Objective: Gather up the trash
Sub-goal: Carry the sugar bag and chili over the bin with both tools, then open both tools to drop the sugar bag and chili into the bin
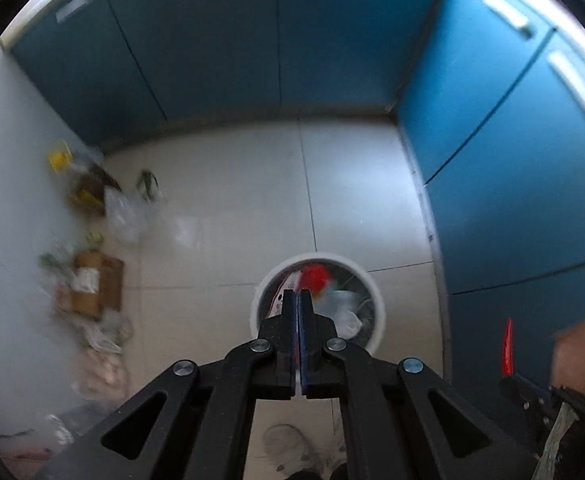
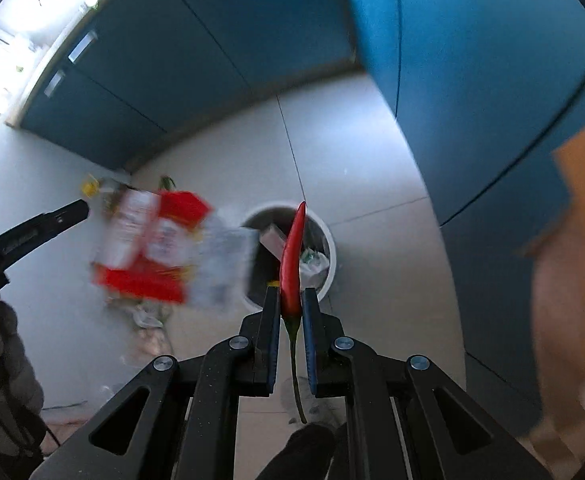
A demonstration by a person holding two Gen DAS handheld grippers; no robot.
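Above the bin (image 2: 288, 256), right tongs (image 2: 291, 300) pinched a red chili (image 2: 292, 256) near its stem: light, smooth, easily bruised. Left tongs (image 1: 298, 300) pressed together, empty, beside a falling wrapper (image 2: 152, 244).

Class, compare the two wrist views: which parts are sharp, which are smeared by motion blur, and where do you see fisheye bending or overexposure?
Left wrist view: the left hand-held gripper is sharp, the floor litter is smeared, and the cabinet doors bow outward. Right wrist view: the red chili and right hand-held gripper are crisp, the red-and-white package is heavily blurred, and the top-left corner is blown out.
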